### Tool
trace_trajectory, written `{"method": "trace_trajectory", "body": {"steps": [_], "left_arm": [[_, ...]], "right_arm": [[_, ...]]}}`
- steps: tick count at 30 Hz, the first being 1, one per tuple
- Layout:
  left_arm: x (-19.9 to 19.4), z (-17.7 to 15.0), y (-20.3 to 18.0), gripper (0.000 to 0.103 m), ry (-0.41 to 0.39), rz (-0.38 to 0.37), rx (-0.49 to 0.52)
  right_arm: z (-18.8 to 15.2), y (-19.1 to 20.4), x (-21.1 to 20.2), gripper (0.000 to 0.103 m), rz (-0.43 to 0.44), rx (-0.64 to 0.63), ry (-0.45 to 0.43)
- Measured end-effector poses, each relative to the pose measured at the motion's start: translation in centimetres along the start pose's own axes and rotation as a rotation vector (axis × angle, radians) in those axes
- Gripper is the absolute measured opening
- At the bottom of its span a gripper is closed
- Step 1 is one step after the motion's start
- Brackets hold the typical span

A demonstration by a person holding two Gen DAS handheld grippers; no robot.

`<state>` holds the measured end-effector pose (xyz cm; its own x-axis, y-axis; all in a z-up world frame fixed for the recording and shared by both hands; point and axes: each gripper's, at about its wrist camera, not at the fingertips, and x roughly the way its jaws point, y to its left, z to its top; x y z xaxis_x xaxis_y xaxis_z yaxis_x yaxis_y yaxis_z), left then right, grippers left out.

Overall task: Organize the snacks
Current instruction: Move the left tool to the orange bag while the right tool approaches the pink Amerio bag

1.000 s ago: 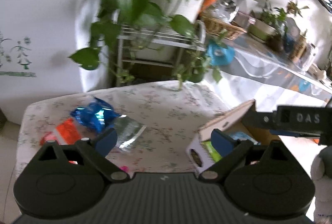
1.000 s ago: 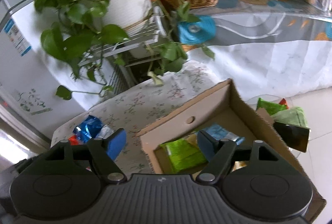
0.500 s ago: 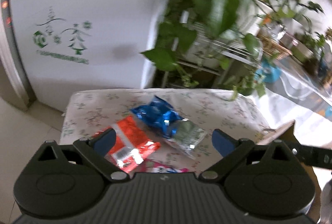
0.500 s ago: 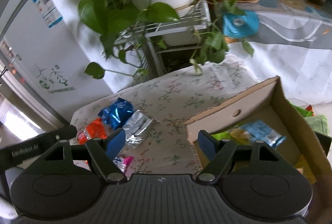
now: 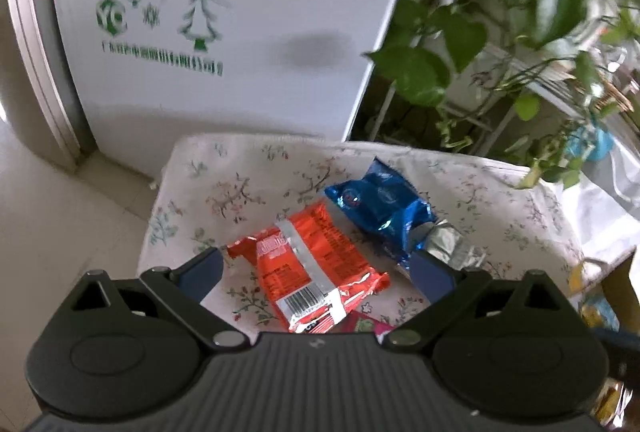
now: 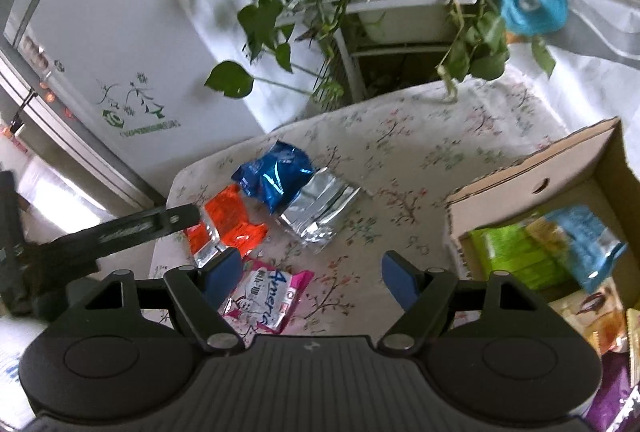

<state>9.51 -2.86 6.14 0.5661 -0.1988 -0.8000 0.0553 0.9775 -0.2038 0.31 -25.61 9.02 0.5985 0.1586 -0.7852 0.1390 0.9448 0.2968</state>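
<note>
I have both tongs, left and right, spread apart and empty above the bench; four packets lie there: pink, orange, silver, blue

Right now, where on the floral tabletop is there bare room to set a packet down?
The widest bare stretch of the floral cloth lies between the silver packet and the cardboard box, running back toward the plant stand. The near-left corner is crowded: orange packet, blue packet, silver and pink packet cluster there.
</note>
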Motion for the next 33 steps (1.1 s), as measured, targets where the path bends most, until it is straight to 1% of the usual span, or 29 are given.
{"method": "trace_trajectory", "body": {"steps": [5,8,12,15,18,20,22,25,30,33], "left_arm": [[2.7,0.2,0.2,0.099,0.031,0.023,-0.052],[4.2,0.4,0.1,0.099,0.051,0.018,-0.071],[5.9,0.3,0.4,0.099,0.069,0.039,-0.104],[6.8,0.0,0.7,0.099,0.094,0.052,-0.108],[6.7,-0.4,1.5,0.099,0.096,0.043,-0.109],[6.3,-0.6,2.0,0.098,0.099,0.049,-0.103],[6.1,-0.9,2.7,0.097,0.108,0.073,-0.070],[5.7,-1.0,3.6,0.096,0.106,0.083,-0.032],[5.3,-0.7,4.9,0.096,0.109,0.050,-0.029],[5.2,-0.5,5.1,0.096,0.103,0.043,-0.001]], "right_arm": [[0.0,0.7,1.4,0.082,0.006,-0.002,0.035],[0.0,1.0,2.3,0.082,0.007,0.005,0.057],[0.0,1.4,3.6,0.082,0.013,0.018,0.078],[-0.1,1.7,4.5,0.082,0.013,0.028,0.095],[-0.1,1.9,5.4,0.082,0.021,0.034,0.108],[-0.1,2.2,5.9,0.082,0.028,0.033,0.114],[-0.2,2.4,6.5,0.082,0.037,0.030,0.117],[-0.2,2.8,7.3,0.082,0.054,0.009,0.121],[-0.4,3.9,8.7,0.082,0.063,-0.052,0.118],[-0.5,4.5,9.7,0.082,0.061,-0.098,0.120]]}}
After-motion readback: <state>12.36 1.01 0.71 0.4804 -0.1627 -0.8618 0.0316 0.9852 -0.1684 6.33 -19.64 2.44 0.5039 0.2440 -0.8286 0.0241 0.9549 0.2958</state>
